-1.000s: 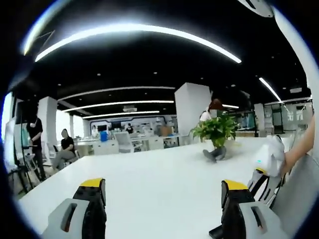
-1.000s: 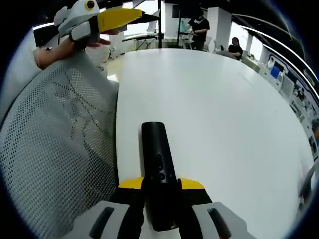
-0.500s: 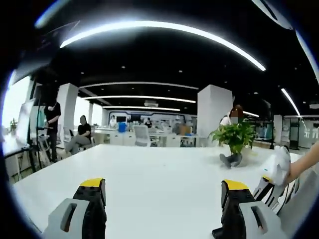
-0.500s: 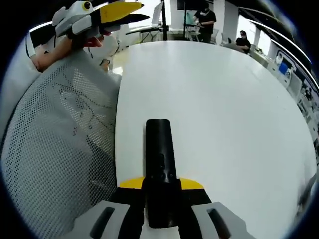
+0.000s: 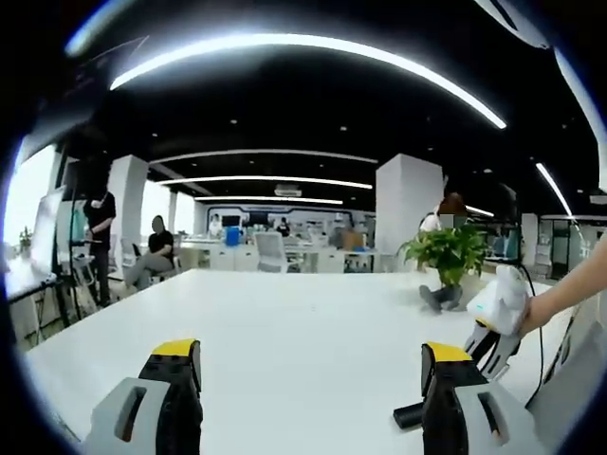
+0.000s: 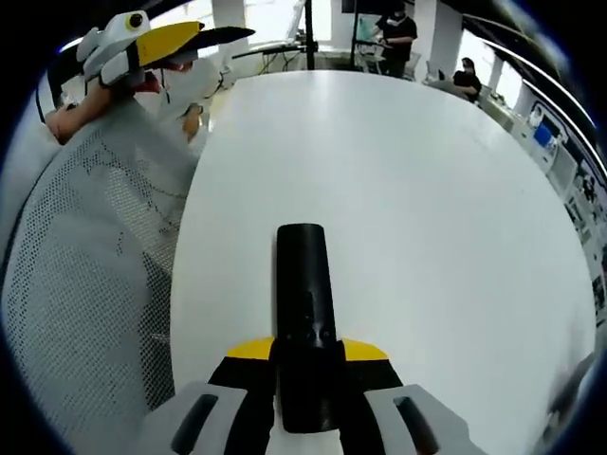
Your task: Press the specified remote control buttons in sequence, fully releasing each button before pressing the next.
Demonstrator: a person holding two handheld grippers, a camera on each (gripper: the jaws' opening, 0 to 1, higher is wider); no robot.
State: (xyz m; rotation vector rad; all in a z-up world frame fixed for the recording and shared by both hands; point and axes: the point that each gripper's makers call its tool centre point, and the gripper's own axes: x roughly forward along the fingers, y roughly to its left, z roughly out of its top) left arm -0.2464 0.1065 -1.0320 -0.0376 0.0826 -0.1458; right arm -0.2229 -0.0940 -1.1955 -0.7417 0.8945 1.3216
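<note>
In the left gripper view we look out low over a white table [image 5: 285, 322] into an open office. Our left gripper [image 5: 308, 379] has its two yellow-tipped jaws wide apart, with nothing between them. Just beside the right jaw, the black end of the remote [image 5: 408, 415] pokes out above the tabletop. Behind it we see the right gripper [image 5: 495, 318], white, with a hand [image 5: 555, 303] reaching in from the right edge. A potted plant [image 5: 444, 261] stands on the far part of the table, near that gripper. Further back, on the left, one person stands [image 5: 98, 237] and another sits [image 5: 152, 256] by the desks. A white pillar [image 5: 408, 204] rises behind the plant, and long light strips [image 5: 303, 47] curve across the dark ceiling.

In the right gripper view we look down along the table [image 6: 427, 209]. Our right gripper [image 6: 306, 355] has its jaws closed tight on the remote [image 6: 305, 313], a slim black bar that runs straight ahead from the jaws over the tabletop; small buttons show on its upper face just ahead of the yellow tips. To the left lies a grey mesh chair back [image 6: 85, 303], along the table edge. At the upper left the left gripper [image 6: 156, 43] shows, its yellow jaw pointing right, held in a hand [image 6: 76, 118]. Two people [image 6: 398, 33] are at the far end of the table.
</note>
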